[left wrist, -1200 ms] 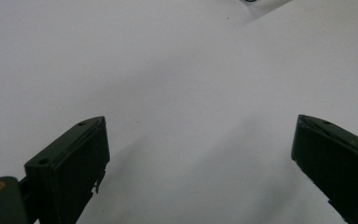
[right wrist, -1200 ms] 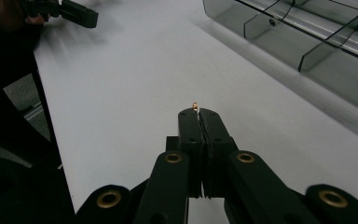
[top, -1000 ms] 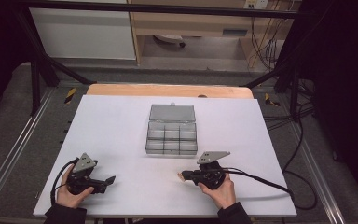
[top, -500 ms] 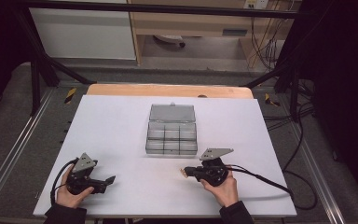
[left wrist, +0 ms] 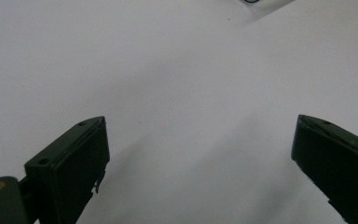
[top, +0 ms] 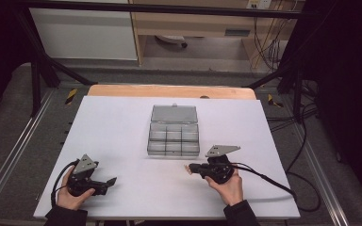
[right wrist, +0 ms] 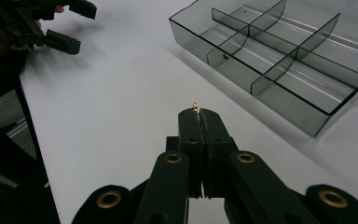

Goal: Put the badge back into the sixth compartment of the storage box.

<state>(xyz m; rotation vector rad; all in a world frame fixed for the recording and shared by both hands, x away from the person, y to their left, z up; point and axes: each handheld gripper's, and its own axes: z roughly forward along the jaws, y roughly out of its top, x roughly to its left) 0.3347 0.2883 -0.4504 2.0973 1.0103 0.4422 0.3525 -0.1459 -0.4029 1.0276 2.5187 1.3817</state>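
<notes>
A clear grey compartment box (top: 173, 140) lies open at the table's middle, its lid (top: 173, 114) folded back; its compartments (right wrist: 279, 60) look bare. My right gripper (top: 189, 168) rests just in front of the box's right corner, pointing left. It is shut on a tiny brass piece (right wrist: 195, 106) that peeks from the tips of my right gripper (right wrist: 198, 113). My left gripper (top: 111, 181) sits near the front left edge. In its own view my left gripper (left wrist: 200, 149) is open, with only white table between the jaws. The left gripper (right wrist: 58, 25) also appears far off in the right gripper view.
The white tabletop (top: 122, 127) ends in a wooden strip (top: 169, 91) at the back. A black cable (top: 268, 181) trails right from my right gripper. Metal frame rails (top: 9, 160) run along both sides of the table.
My right gripper has shifted slightly right and toward the box, still shut. The left gripper has stayed put.
</notes>
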